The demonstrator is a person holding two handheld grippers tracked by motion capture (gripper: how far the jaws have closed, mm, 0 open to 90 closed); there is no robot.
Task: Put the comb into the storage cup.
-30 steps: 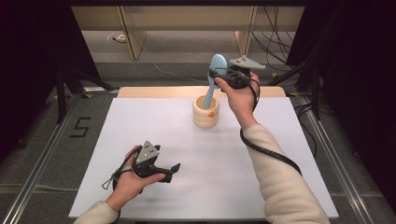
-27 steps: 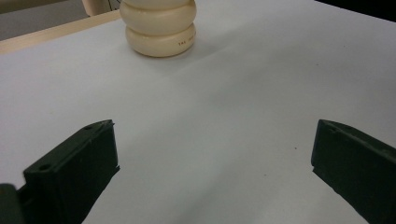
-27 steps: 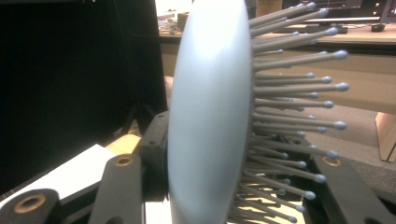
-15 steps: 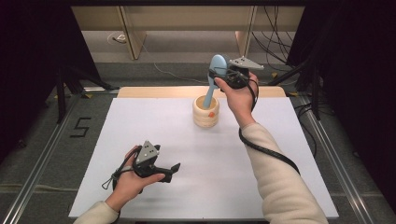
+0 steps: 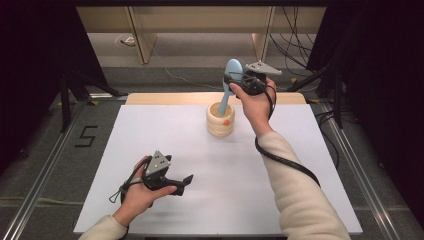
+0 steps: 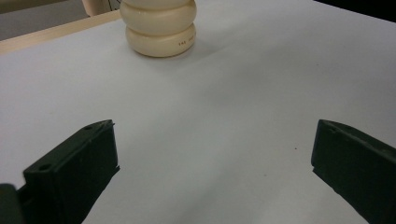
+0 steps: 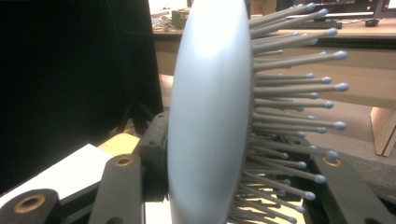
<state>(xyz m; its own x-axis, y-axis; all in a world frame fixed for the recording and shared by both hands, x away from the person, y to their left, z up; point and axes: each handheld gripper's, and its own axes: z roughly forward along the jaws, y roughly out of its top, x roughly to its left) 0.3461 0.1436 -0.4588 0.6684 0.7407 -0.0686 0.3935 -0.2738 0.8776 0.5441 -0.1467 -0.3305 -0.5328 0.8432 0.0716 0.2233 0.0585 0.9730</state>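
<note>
The right gripper (image 5: pixel 239 80) pinches the blue hairbrush (image 5: pixel 232 70) by its head, handle down inside the cream holder (image 5: pixel 220 120) on the table (image 5: pixel 150 135). The left gripper (image 5: pixel 186 181) rests idle, fingers spread.

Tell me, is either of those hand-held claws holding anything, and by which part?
The right gripper holds a light blue hairbrush, clamped at its head, with the handle reaching down into the cream holder. The left gripper is open and holds nothing.
</note>
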